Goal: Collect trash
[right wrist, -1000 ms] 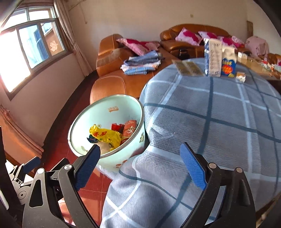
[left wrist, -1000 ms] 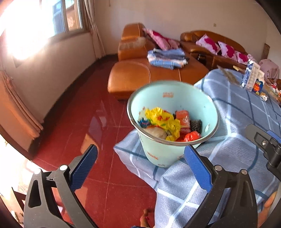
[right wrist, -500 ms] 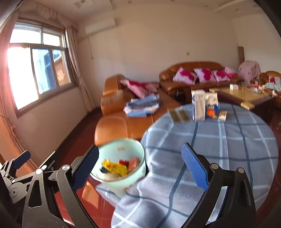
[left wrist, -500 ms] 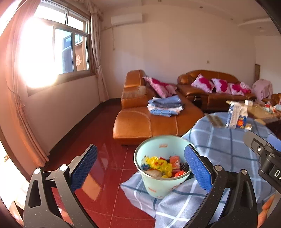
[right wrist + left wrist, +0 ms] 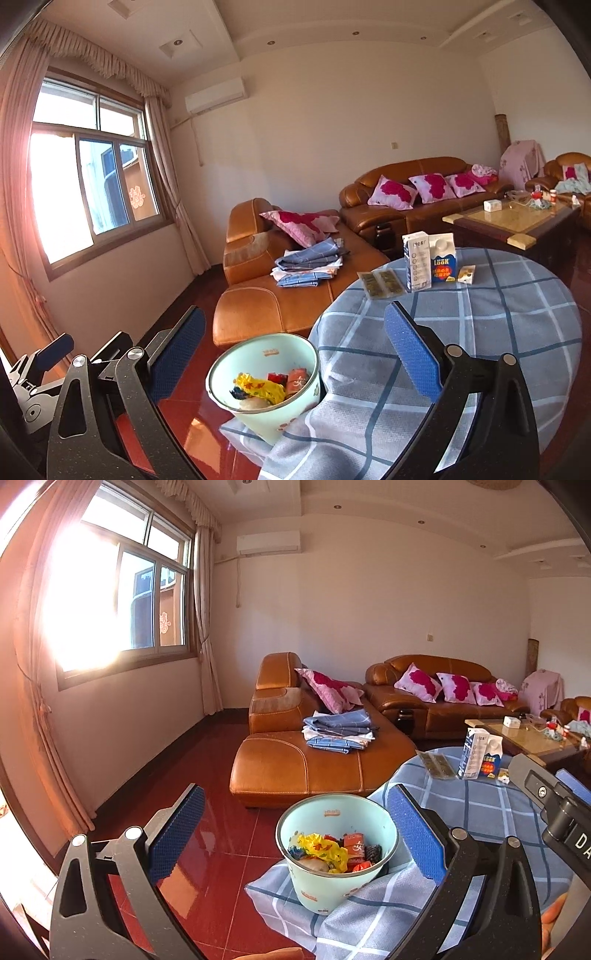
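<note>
A pale green trash bin (image 5: 334,882) stands on the red floor against the hanging tablecloth, holding a yellow wrapper (image 5: 321,849), red packets and other trash. It also shows in the right wrist view (image 5: 266,413). My left gripper (image 5: 295,834) is open and empty, raised well back from the bin. My right gripper (image 5: 295,354) is open and empty, above the table's near edge. The round table (image 5: 498,332) has a blue checked cloth.
Two cartons (image 5: 430,264), a small box (image 5: 466,275) and flat sachets (image 5: 380,283) sit at the table's far side. An orange leather sofa (image 5: 314,760) with folded laundry (image 5: 338,731) stands behind the bin. A glass coffee table (image 5: 517,218) is at the right.
Both grippers have lifted and pulled back from the bin and tilted up, so the bin looks smaller and the room's walls and ceiling show. Both stayed open.
</note>
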`<state>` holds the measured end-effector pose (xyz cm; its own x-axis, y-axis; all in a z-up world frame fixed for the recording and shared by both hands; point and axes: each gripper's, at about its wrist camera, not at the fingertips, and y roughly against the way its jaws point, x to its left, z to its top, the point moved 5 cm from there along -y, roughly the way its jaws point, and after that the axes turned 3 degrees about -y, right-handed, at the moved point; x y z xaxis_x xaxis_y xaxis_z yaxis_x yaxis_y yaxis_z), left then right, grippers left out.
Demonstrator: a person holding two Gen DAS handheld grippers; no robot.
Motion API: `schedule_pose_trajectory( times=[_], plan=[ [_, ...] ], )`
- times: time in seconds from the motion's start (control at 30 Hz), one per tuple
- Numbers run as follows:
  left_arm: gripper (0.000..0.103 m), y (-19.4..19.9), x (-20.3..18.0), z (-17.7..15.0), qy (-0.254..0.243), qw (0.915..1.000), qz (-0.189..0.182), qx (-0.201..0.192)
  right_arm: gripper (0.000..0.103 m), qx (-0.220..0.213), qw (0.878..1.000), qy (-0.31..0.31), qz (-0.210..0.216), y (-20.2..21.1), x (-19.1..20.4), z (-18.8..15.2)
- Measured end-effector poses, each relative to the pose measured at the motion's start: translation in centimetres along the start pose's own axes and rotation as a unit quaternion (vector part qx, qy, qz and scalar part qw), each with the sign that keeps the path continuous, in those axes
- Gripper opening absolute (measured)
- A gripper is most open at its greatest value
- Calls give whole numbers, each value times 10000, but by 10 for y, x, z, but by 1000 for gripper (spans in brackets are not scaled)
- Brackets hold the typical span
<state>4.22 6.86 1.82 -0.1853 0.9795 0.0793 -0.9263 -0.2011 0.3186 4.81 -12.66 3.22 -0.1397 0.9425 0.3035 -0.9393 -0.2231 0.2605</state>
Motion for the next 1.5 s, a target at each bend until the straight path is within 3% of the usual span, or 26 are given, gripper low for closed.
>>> schedule_pose_trajectory(
  times=[1.5],
  plan=[
    [97, 19, 3, 9, -13, 9996, 112, -261, 97, -106, 9999, -101, -43, 15, -7, 2]
  ],
)
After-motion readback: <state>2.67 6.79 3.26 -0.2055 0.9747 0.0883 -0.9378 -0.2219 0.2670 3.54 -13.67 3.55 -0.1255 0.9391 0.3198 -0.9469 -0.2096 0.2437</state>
